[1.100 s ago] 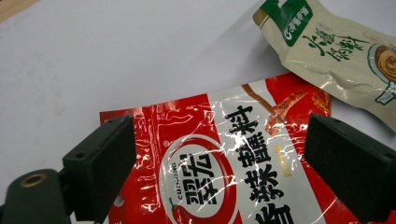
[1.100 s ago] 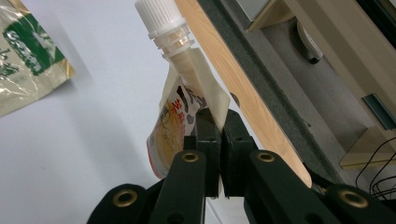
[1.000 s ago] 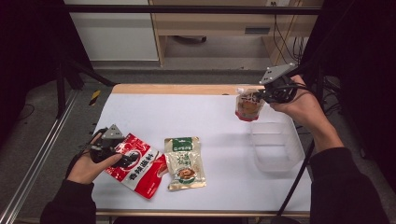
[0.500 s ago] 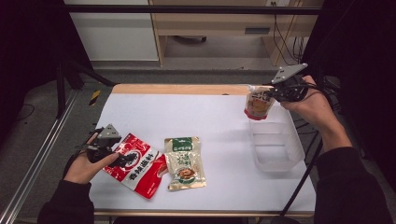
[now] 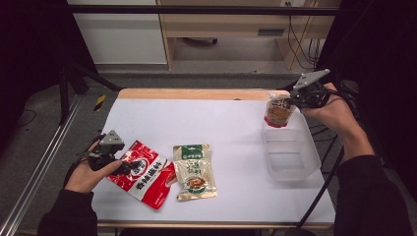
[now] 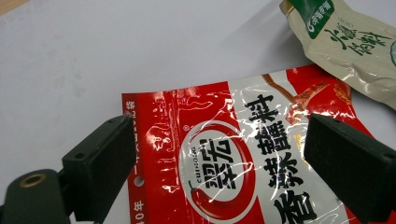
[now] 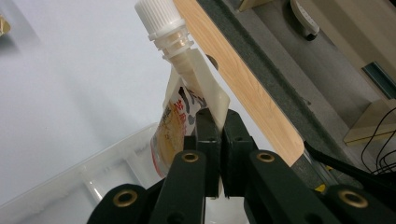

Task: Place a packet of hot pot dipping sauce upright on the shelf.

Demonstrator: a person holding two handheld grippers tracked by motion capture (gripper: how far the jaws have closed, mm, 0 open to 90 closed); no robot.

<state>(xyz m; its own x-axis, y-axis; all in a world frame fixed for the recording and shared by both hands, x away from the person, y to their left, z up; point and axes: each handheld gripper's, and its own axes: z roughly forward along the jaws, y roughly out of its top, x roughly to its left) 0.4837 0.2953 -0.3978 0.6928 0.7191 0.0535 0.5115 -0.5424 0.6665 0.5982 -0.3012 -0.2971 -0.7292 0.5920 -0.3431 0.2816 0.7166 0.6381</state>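
Note:
My right gripper (image 5: 295,102) (image 7: 216,123) is shut on the top edge of a spouted pouch (image 5: 278,110) (image 7: 180,109) with a white cap. The pouch hangs in the air over the far end of a clear plastic bin (image 5: 290,151) (image 7: 100,168). My left gripper (image 5: 129,167) (image 6: 219,156) stands open low over a red sauce packet (image 5: 142,172) (image 6: 233,154) lying flat at the front left, one jaw on each side of the packet's upper part. A beige packet with a green top (image 5: 194,170) (image 6: 348,39) lies just right of the red one.
The white table top (image 5: 196,123) has a wooden far edge (image 5: 196,93). Cables trail off the table's right side. A metal rail (image 5: 39,167) runs along the floor on the left.
The right hand has carried the spouted pouch to the right and slightly down, from beside the bin to above its far end. The left hand has stayed in place.

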